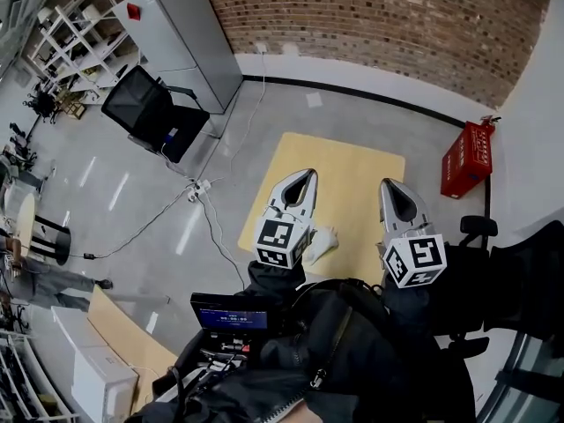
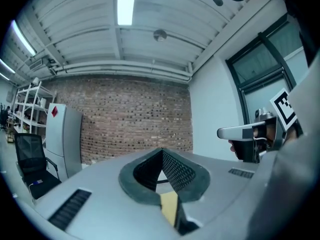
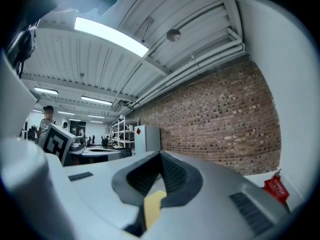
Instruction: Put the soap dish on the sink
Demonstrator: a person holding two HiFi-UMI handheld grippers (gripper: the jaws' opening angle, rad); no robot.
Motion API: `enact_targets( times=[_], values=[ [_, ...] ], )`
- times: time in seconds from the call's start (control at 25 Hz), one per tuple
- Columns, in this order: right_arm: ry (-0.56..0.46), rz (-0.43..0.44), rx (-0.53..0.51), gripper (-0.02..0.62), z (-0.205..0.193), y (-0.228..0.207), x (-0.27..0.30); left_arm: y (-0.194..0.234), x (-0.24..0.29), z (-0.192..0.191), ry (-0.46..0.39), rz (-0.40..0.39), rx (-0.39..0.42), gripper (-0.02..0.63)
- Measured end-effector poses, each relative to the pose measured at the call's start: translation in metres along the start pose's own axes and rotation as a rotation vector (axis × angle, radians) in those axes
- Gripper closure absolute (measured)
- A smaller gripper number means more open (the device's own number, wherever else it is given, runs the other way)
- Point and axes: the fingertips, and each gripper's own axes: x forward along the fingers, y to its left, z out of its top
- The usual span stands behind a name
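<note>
Brick wall point(image 1: 379, 16) spans the far side, grey floor point(image 1: 132, 201) below it. Tall grey cabinet point(image 1: 181, 33) stands against the wall at left. White shelving point(image 1: 75, 47) is further left, and a black chair point(image 1: 145, 108) sits just in front of the cabinet. Yellow board point(image 1: 352, 174) lies flat mid-floor. Red crate point(image 1: 467, 159) is near its right side, not touching. Cable point(image 1: 159, 218) trails over the floor left of the board.

Both grippers are side by side, apart, pointing roughly level toward the brick wall. In head view they overlap the board's near part.

Left gripper point(image 1: 308, 176) point(image 2: 161, 150): jaws closed, tips meeting, nothing btwn them.

Right gripper point(image 1: 386, 185) point(image 3: 160, 154): same, jaws closed tip to tip, empty.

Task item: small white object point(image 1: 322, 241) shows against the board near its lower left edge. In head view it is just right of the left gripper's marker cube point(image 1: 282, 241). Neither gripper holds it. Too small to confirm it's the dish.
</note>
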Motion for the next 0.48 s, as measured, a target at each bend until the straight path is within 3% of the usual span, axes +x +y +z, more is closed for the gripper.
enact_targets(
  times=[0.48],
  values=[
    [-0.027, -0.022, -0.026, 0.591, 0.0082, -0.0081, 0.0023, -0.0052, 0.0103, 0.0044, -0.005, -0.006, -0.004, 0.601]
  ],
)
